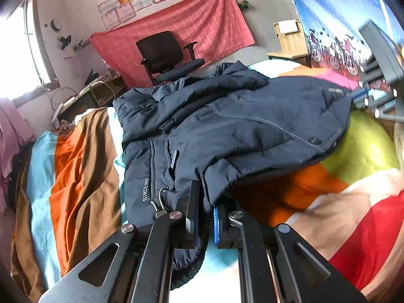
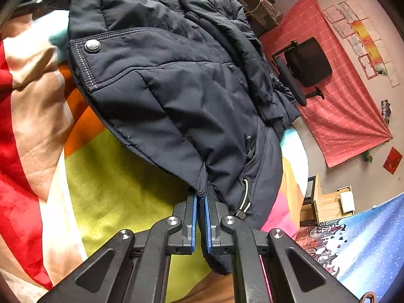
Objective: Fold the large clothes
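A dark navy padded jacket [image 1: 227,126] lies folded over on a bed with a multicoloured striped cover [image 1: 75,176]. My left gripper [image 1: 205,197] is shut on the jacket's near hem edge, with fabric pinched between its blue pads. The right gripper's body shows at the far right of the left wrist view [image 1: 378,75], at the jacket's other end. In the right wrist view the jacket [image 2: 176,88] fills the middle, and my right gripper [image 2: 201,197] is shut on a corner of its hem. A drawcord toggle [image 2: 243,207] hangs beside the right finger.
A black office chair [image 1: 166,55] stands beyond the bed before a red checked cloth [image 1: 202,25] on the wall. A cluttered desk [image 1: 83,96] is at the left by a bright window. A wooden cabinet [image 1: 290,40] and a blue printed cloth [image 1: 341,12] are at the right.
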Action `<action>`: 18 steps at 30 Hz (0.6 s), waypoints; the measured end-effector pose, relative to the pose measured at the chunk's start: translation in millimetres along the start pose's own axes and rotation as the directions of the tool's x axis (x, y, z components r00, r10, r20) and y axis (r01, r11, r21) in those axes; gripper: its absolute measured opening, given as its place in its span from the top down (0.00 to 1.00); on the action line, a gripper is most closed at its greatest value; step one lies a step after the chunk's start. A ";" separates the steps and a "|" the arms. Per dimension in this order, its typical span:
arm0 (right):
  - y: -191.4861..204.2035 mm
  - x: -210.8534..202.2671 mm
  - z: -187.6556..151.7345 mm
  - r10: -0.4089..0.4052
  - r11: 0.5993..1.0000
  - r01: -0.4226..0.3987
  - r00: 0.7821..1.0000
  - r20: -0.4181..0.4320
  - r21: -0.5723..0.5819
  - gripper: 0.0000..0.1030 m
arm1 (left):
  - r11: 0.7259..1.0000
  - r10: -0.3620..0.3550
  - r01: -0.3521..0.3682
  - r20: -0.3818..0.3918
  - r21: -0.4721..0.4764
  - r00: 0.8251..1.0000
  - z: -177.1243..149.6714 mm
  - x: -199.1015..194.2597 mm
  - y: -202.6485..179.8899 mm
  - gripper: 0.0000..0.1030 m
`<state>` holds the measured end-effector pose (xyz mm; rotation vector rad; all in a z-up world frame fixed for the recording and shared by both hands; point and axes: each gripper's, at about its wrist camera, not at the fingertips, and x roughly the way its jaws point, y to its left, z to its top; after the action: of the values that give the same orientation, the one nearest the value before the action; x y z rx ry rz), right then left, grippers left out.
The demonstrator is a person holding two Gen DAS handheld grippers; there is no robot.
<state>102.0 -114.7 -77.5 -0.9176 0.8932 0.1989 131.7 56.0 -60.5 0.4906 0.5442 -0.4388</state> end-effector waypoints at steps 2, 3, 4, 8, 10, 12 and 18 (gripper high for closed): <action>-4.9 1.9 -1.1 0.001 1.000 -0.001 1.000 -0.003 0.000 0.94 | 1.000 -0.019 0.019 0.000 -0.023 1.000 8.4 -2.3 4.7 0.93; -4.4 2.2 -1.1 0.002 1.000 -0.002 1.000 -0.007 0.000 0.94 | 0.999 -0.025 0.025 0.002 -0.028 1.000 11.7 -3.6 6.3 0.94; -7.7 6.1 -2.2 0.002 1.000 -0.002 1.000 -0.010 0.000 0.94 | 0.999 -0.031 0.031 0.005 -0.032 1.000 15.2 -5.1 7.6 0.94; -4.0 12.7 -2.5 0.007 1.000 -0.007 1.000 -0.028 0.003 0.90 | 0.998 -0.051 0.051 0.012 -0.033 0.999 28.5 -9.3 13.2 0.94; -3.0 16.5 -2.4 0.006 1.000 -0.006 0.999 -0.037 -0.001 0.90 | 0.998 -0.055 0.056 0.018 -0.027 0.998 33.2 -13.0 12.7 0.94; -2.9 18.8 -2.3 0.001 1.000 -0.001 0.999 -0.041 -0.006 0.90 | 0.998 -0.057 0.058 0.029 -0.016 0.998 37.4 -16.5 13.2 0.94; -32.8 3.6 9.9 -0.016 0.995 0.018 1.000 -0.016 0.096 0.95 | 0.997 -0.073 0.075 0.057 -0.020 0.996 55.1 -20.9 32.1 0.95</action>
<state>126.6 -128.1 -57.6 -0.8375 0.9011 0.1331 153.0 57.0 3.2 0.4367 0.5138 -0.5154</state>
